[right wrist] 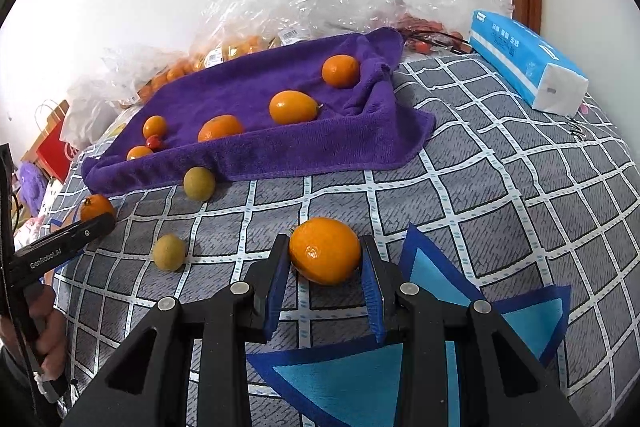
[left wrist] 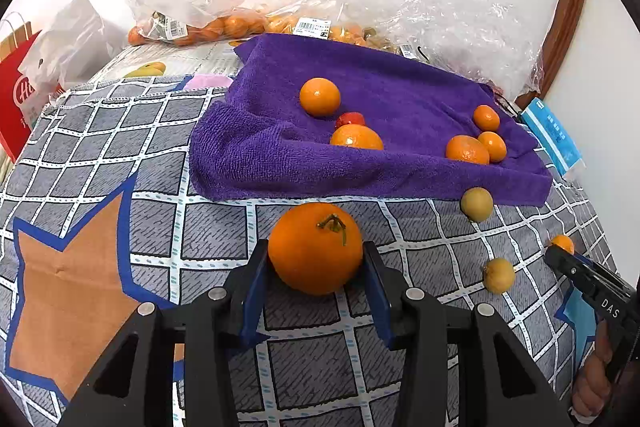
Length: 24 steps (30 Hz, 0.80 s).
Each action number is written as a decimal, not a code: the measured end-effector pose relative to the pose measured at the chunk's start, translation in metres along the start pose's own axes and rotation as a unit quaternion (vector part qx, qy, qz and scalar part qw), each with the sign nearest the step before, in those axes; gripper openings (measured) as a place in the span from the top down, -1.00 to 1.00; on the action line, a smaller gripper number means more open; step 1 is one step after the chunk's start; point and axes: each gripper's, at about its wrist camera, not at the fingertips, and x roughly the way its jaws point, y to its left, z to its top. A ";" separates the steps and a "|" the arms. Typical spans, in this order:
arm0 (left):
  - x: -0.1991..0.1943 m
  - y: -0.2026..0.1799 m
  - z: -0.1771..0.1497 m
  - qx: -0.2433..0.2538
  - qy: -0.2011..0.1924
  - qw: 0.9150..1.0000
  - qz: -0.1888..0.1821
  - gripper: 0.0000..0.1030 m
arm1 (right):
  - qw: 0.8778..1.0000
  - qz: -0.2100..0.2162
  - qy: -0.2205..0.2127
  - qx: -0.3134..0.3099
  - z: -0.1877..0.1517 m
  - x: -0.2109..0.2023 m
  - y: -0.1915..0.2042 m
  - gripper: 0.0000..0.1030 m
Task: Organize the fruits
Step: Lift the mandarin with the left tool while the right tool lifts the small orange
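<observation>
Left gripper (left wrist: 315, 259): I have it clenched on the stemmed orange (left wrist: 315, 249), lower centre, on the checked quilt (left wrist: 100, 131).
Right gripper (right wrist: 325, 263): grasping a smooth kumquat-shaped orange (right wrist: 325, 251), lower centre.
Handling: I judge both light, firm, waxy-slick; grip across the widest girth.
Destination: soft purple terry towel (left wrist: 260, 155), mid-frame.

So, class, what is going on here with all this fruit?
A person holds a gripper in each hand over a checked blanket. The left gripper is closed on a stemmed orange; the right gripper is closed on a smaller orange. Several oranges already lie on the purple towel. Two yellowish fruits still sit on the blanket.
</observation>
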 end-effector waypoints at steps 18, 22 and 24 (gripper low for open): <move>-0.004 0.014 -0.001 -0.037 -0.004 0.998 -0.046 0.20 | 1.000 -0.004 -0.008 -0.001 0.000 -0.002 0.000 0.33; -0.014 0.020 -0.004 -0.052 -0.029 0.996 -0.063 0.20 | 1.000 -0.003 -0.008 0.002 0.000 -0.003 -0.001 0.33; -0.018 0.019 -0.005 -0.052 -0.042 0.996 -0.052 0.20 | 1.000 -0.003 -0.008 0.003 -0.001 -0.003 -0.001 0.33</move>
